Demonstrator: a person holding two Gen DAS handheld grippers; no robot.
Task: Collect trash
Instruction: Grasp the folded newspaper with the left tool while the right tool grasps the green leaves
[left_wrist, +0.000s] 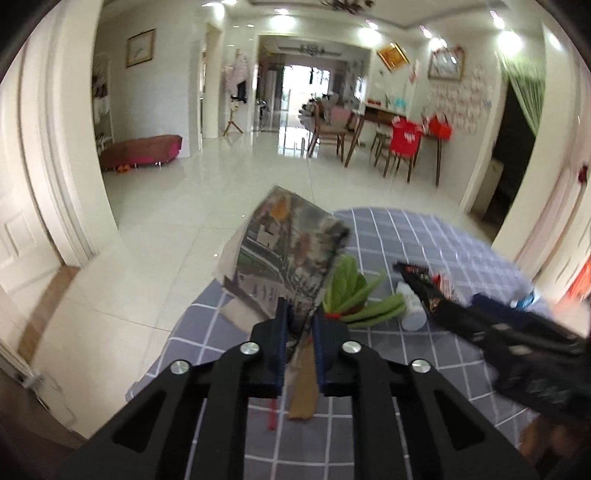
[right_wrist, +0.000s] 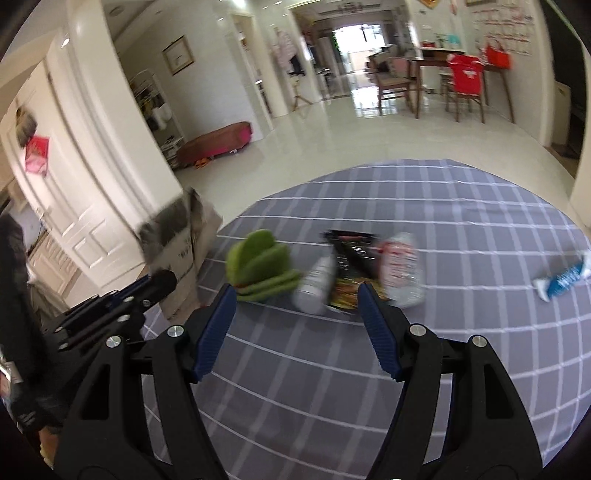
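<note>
The left gripper (left_wrist: 300, 325) is clamped on a paper bag (left_wrist: 284, 254), held upright above the table (right_wrist: 461, 206) edge. The right gripper (right_wrist: 297, 299) stands open and empty. Just ahead of its fingertips lie green leaves (right_wrist: 262, 266), 2 bottles (right_wrist: 317, 282), and a black wrapper (right_wrist: 351, 258). A blue wrapper (right_wrist: 565, 278) lies far right.

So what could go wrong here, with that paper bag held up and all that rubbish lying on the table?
The left gripper pinches only the paper bag's edge, so it might slip or tear. The bag hangs at the table's edge and could drop to the floor. The open right gripper faces the crowded greens, white bottle and dark wrapper, so it may knock one aside.
</note>
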